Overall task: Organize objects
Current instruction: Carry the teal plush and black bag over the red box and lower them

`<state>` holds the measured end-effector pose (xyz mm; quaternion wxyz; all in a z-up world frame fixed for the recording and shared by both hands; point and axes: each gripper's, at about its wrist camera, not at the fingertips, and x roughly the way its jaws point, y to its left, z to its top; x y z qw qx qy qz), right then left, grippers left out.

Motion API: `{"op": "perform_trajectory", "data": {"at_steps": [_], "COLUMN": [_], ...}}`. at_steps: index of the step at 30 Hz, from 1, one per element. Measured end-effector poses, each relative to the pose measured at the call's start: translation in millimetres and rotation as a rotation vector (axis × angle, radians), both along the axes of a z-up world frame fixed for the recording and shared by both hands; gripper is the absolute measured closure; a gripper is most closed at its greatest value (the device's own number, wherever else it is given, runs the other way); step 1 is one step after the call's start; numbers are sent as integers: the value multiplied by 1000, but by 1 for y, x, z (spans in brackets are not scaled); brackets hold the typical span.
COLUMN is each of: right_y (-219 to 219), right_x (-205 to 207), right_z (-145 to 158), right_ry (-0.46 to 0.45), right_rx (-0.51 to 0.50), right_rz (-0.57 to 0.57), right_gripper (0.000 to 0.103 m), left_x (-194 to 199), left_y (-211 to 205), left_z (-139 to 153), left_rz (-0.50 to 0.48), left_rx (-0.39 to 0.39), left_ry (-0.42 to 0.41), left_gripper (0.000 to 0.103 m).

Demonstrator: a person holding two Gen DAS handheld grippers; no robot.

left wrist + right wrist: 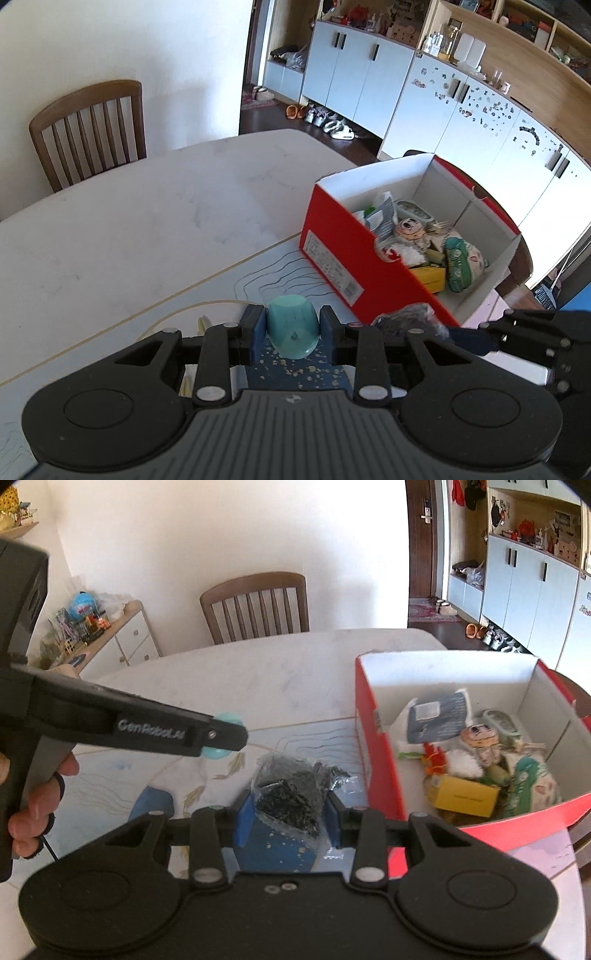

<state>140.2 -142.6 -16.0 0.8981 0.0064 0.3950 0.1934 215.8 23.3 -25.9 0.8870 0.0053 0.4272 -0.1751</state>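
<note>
I count two grippers, my left gripper (293,326) and my right gripper (289,805). Each carries one thing: one teal cup (293,332) and one clear bag of black bits (286,788). One red box (373,760) stands on the one table (147,206). One yellow carton (466,795) lies in that box. One wooden chair (258,605) is behind.

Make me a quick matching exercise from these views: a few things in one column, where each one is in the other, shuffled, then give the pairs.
Things:
1. teal cup
2. bag of black bits
3. yellow box
4. wooden chair

Places:
A. inside the red box
B. gripped in the left tool
C. behind the table
D. gripped in the right tool

Pairs: 1-B, 2-D, 3-A, 4-C
</note>
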Motion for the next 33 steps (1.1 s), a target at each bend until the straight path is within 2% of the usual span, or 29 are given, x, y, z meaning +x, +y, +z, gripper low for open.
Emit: {"op": "perform_trajectory", "data": {"at_steps": [6, 15, 33], "right_y": [-23, -64, -166], "right_x": [-5, 6, 61], "right_z": [20, 24, 12], "right_ry": [-22, -43, -30], "right_rx": [18, 40, 9], "right_rz": [8, 15, -11], "right_gripper": [65, 65, 65], "left_x": [-14, -21, 16], "left_y": [-15, -54, -151], "left_z": [19, 32, 12], "left_rz": [2, -13, -25], "left_rx": [4, 7, 29], "left_ry": [-20, -32, 13], "left_gripper": [72, 72, 72]}}
